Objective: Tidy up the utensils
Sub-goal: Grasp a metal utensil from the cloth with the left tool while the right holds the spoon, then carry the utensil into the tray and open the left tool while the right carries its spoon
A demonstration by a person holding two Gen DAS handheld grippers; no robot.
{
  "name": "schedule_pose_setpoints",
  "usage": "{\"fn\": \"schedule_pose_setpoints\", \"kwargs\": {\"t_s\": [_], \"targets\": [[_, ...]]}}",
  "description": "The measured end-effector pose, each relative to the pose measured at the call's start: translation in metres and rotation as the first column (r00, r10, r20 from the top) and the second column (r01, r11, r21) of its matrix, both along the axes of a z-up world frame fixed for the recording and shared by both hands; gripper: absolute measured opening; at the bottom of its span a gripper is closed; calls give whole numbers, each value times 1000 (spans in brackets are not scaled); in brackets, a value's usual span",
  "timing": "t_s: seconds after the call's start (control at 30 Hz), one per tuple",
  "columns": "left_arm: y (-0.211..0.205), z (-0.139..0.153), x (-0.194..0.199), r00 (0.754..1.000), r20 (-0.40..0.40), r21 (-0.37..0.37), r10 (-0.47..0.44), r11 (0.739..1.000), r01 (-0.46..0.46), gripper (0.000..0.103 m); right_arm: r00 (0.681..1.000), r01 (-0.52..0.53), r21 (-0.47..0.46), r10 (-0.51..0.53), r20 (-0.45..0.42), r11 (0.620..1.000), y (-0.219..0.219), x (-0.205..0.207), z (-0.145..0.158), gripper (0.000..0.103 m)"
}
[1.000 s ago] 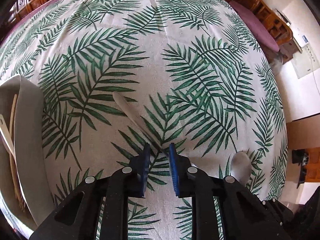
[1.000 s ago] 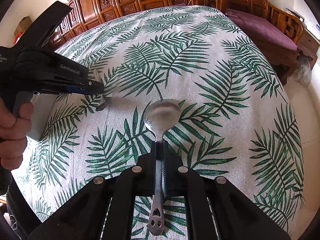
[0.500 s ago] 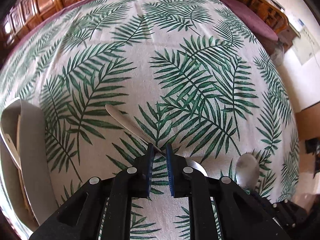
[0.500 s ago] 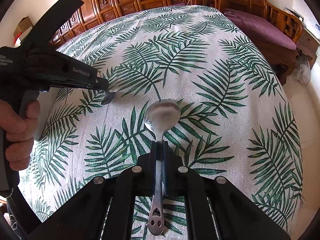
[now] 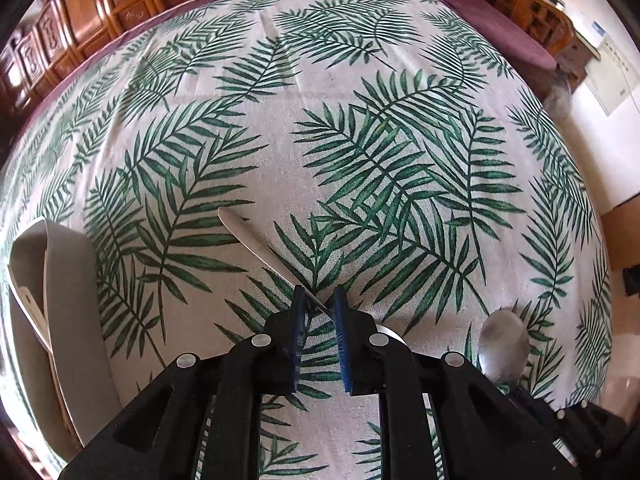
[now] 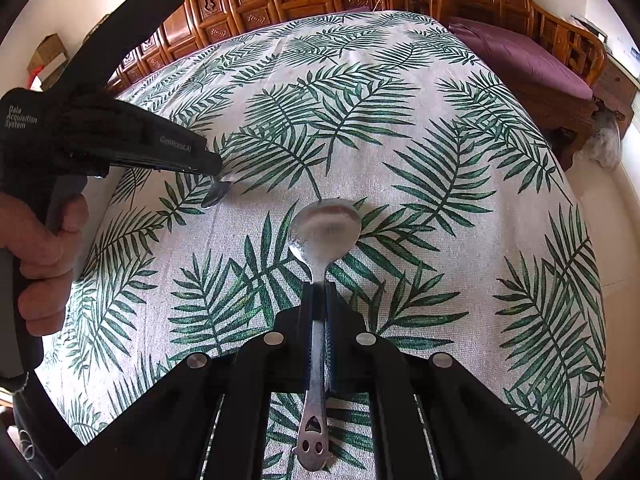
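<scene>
on the palm-leaf tablecloth (image 6: 460,208), "genrobot.ai" left gripper (image 5: 319,305) and right gripper (image 6: 319,286) each clamp a spoon (image 6: 324,228).

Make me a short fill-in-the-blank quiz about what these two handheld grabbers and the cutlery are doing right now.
1. The right gripper holds the large spoon by its ___.
2. The small spoon, crossing between the fingers of the left gripper, is made of shiny ___.
3. The gray tray at the left holds utensils made of ___.
4. The tablecloth is printed with green ___.

Missing words: handle; metal; wood; leaves.
</scene>
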State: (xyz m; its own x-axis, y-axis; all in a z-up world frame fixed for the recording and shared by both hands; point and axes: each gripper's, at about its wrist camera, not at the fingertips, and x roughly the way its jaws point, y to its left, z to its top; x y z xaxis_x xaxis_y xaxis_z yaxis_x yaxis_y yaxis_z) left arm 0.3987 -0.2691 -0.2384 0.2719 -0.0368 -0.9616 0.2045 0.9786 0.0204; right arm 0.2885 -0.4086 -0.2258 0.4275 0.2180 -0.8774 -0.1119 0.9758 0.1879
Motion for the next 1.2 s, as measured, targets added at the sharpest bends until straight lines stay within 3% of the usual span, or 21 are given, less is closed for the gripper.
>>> {"fn": "schedule_pose_setpoints", "kwargs": {"t_s": [0.07, 0.17, 0.33, 0.57, 0.73, 0.8, 0.83, 0.97, 1.2], "targets": [[3, 0, 1, 1000, 1, 0, -17, 1000, 17, 5, 1000, -1, -1, 1, 1, 1000, 0, 0, 0, 7], [10, -1, 3, 1000, -2, -4, -28, 1000, 28, 2, 1000, 0, -1, 0, 0, 1000, 1, 0, 0, 7], [33, 0, -1, 998, -3, -27, -59, 998, 59, 2, 1000, 0, 0, 0, 1, 1000, 0, -1, 0, 7], [36, 2, -2, 998, -20, -53, -62, 997, 61, 4, 1000, 1, 3, -1, 1, 1000, 0, -1, 0, 7], [31, 2, -12, 995, 11, -26, -96, 995, 96, 9, 1000, 1, 0, -1, 3, 1000, 0, -1, 0, 7], [30, 2, -14, 994, 23, -14, -110, 994, 111, 8, 1000, 0, -3, 0, 5, 1000, 1, -1, 1, 7], [29, 2, -14, 993, 25, -21, -119, 993, 120, 3, 1000, 1, -4, -1, 6, 1000, 1, -1, 1, 7], [29, 3, -18, 990, 45, 0, -137, 991, 137, 1, 1000, 3, -9, -3, 10, 1000, 2, -1, 1, 7], [46, 20, -28, 986, 86, -34, -143, 989, 146, 1, 1000, -12, -11, 12, 27, 1000, 11, 0, 10, 7]]}}
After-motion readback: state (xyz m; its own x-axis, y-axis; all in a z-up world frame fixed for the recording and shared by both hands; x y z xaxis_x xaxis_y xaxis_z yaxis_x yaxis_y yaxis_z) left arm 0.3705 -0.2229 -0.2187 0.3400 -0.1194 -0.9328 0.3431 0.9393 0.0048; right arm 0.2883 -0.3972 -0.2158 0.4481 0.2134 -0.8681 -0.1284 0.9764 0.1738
